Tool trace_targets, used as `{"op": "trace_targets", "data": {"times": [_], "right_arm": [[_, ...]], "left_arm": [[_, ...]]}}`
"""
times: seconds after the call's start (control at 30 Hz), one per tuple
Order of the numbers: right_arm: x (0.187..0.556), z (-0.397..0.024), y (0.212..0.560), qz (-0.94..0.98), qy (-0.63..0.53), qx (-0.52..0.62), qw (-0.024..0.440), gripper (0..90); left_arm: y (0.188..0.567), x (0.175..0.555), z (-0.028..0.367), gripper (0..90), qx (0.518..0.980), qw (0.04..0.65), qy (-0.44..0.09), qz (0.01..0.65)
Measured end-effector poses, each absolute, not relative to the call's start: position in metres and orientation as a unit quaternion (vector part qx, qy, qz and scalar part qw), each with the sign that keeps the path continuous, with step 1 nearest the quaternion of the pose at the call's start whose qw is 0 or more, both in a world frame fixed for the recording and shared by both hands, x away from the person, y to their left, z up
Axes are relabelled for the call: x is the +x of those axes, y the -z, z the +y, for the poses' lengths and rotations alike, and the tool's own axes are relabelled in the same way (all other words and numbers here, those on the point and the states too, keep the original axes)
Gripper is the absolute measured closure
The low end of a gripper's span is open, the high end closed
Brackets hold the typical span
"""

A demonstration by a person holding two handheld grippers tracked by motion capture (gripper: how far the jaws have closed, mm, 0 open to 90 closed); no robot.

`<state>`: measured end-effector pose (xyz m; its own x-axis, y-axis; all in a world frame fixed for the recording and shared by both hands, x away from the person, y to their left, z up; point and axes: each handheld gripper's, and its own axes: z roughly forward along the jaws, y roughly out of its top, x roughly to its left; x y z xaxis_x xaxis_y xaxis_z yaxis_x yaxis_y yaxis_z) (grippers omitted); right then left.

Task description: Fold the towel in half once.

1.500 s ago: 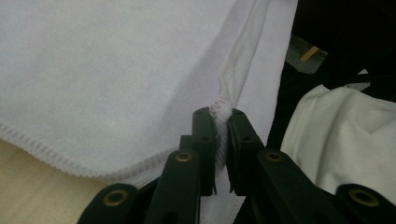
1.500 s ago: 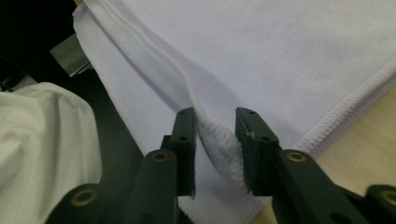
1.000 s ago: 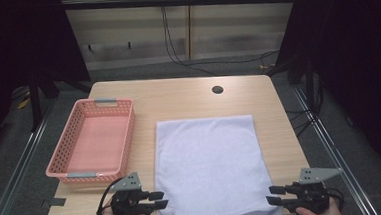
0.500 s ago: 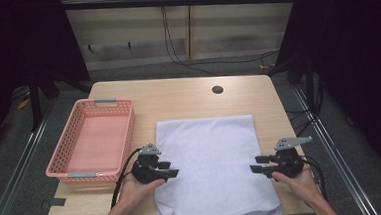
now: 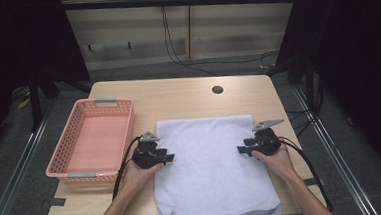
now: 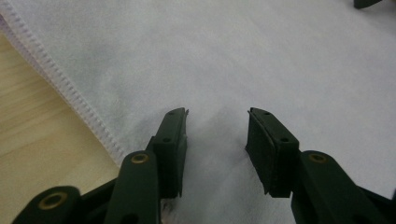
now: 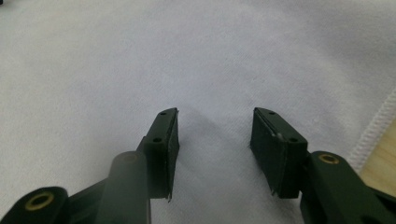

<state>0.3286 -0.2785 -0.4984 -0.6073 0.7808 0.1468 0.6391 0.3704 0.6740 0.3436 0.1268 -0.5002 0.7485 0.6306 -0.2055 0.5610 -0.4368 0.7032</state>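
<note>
White cloth, folded: a towel (image 5: 215, 171) spread on the light wooden table (image 5: 178, 95), with the near edge at the table's front edge. To the left of it, just beside, a pink plastic basket (image 5: 91, 141) with nothing visible inside. Farther back on the table, a small dark round hole (image 5: 217, 90).

Left gripper (image 5: 167, 158) at the towel's left edge, about halfway along, pointing inward across the cloth. Seen in the left gripper view (image 6: 217, 135): jaws apart at a middle width, just closed a little, with a soft ridge of towel between them and the stitched hem close on the left. Cannot tell if the pads press on the cloth.

Right gripper (image 5: 241, 149) at the towel's right side, facing the left one, well apart from it. Seen in the right gripper view (image 7: 215, 133): jaws apart at a middle width, low over flat cloth, nothing pinched, hem at the far right.
</note>
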Motion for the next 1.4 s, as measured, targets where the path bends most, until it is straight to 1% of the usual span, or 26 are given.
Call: {"op": "trace_targets", "data": {"times": [0.07, 0.1, 0.2, 0.27, 0.3, 0.43, 0.47, 0.6, 0.73, 0.83, 0.87, 0.93, 0.97, 1.03, 1.07, 1.1, 1.13, 1.17, 1.2, 1.23, 1.27, 1.3, 1.33, 1.37, 1.4], "right_arm": [[0.324, -0.278, 0.498, 0.826, -0.351, 0.428, 0.107, 51.4], [0.317, -0.279, 0.499, 0.831, -0.347, 0.42, 0.114, 51.4], [0.307, -0.286, 0.499, 0.831, -0.354, 0.417, 0.104, 51.6], [0.302, -0.288, 0.498, 0.829, -0.353, 0.421, 0.102, 51.6], [0.294, -0.291, 0.498, 0.832, -0.354, 0.415, 0.1, 51.7], [0.281, -0.295, 0.497, 0.834, -0.352, 0.414, 0.097, 51.7], [0.273, -0.297, 0.497, 0.833, -0.352, 0.416, 0.092, 51.7], [0.26, -0.298, 0.496, 0.834, -0.353, 0.415, 0.092, 51.7], [0.237, -0.3, 0.494, 0.838, -0.351, 0.41, 0.081, 51.7], [0.218, -0.3, 0.492, 0.844, -0.342, 0.406, 0.075, 51.8], [0.218, -0.3, 0.492, 0.844, -0.342, 0.406, 0.075, 51.8], [0.204, -0.3, 0.491, 0.846, -0.338, 0.406, 0.071, 52.3], [0.194, -0.301, 0.489, 0.849, -0.333, 0.405, 0.065, 53.0], [0.188, -0.304, 0.488, 0.847, -0.336, 0.407, 0.055, 53.1], [0.187, -0.305, 0.489, 0.847, -0.339, 0.406, 0.052, 53.7], [0.189, -0.307, 0.488, 0.845, -0.343, 0.407, 0.048, 53.9], [0.189, -0.307, 0.488, 0.845, -0.343, 0.407, 0.048, 53.9], [0.192, -0.309, 0.487, 0.84, -0.35, 0.411, 0.053, 51.6], [0.202, -0.319, 0.482, 0.821, -0.369, 0.428, 0.077, 49.2], [0.209, -0.326, 0.479, 0.813, -0.378, 0.435, 0.085, 49.2], [0.209, -0.326, 0.479, 0.813, -0.378, 0.435, 0.085, 49.2], [0.224, -0.339, 0.473, 0.794, -0.39, 0.453, 0.113, 47.7], [0.232, -0.344, 0.472, 0.789, -0.39, 0.46, 0.116, 47.6], [0.24, -0.349, 0.472, 0.785, -0.39, 0.465, 0.125, 46.4], [0.248, -0.353, 0.473, 0.782, -0.392, 0.469, 0.127, 45.8]], "left_arm": [[0.498, 0.341, 0.125, 61.3, 0.853, 0.386, -0.047, 0.349], [0.498, 0.338, 0.126, 63.4, 0.853, 0.387, -0.041, 0.347], [0.499, 0.332, 0.129, 68.7, 0.854, 0.394, -0.026, 0.34], [0.499, 0.329, 0.129, 69.3, 0.854, 0.394, -0.02, 0.339], [0.499, 0.322, 0.128, 69.2, 0.856, 0.395, -0.021, 0.332], [0.498, 0.31, 0.124, 69.1, 0.861, 0.392, -0.017, 0.324], [0.498, 0.304, 0.125, 69.0, 0.865, 0.394, -0.007, 0.312], [0.499, 0.297, 0.129, 69.9, 0.861, 0.401, 0.003, 0.312], [0.497, 0.273, 0.129, 69.9, 0.868, 0.395, 0.014, 0.301], [0.495, 0.256, 0.131, 69.9, 0.873, 0.39, 0.038, 0.292], [0.495, 0.256, 0.131, 69.8, 0.873, 0.39, 0.038, 0.292], [0.495, 0.245, 0.132, 69.8, 0.874, 0.39, 0.043, 0.286], [0.493, 0.24, 0.131, 67.8, 0.878, 0.385, 0.057, 0.278], [0.492, 0.24, 0.129, 66.3, 0.882, 0.382, 0.054, 0.27], [0.492, 0.24, 0.129, 63.6, 0.882, 0.382, 0.054, 0.27], [0.488, 0.248, 0.127, 61.9, 0.878, 0.391, 0.038, 0.272], [0.488, 0.248, 0.127, 61.6, 0.878, 0.391, 0.038, 0.272], [0.486, 0.255, 0.128, 61.6, 0.874, 0.398, 0.034, 0.275], [0.484, 0.262, 0.128, 61.3, 0.87, 0.402, 0.027, 0.284], [0.483, 0.275, 0.129, 61.3, 0.863, 0.409, 0.013, 0.297], [0.483, 0.275, 0.129, 60.7, 0.863, 0.409, 0.013, 0.297], [0.484, 0.289, 0.131, 60.2, 0.859, 0.407, 0.005, 0.312], [0.484, 0.289, 0.131, 59.9, 0.859, 0.407, 0.005, 0.312], [0.486, 0.301, 0.132, 59.1, 0.851, 0.41, -0.001, 0.328], [0.486, 0.301, 0.132, 58.6, 0.851, 0.41, -0.001, 0.328]]}}
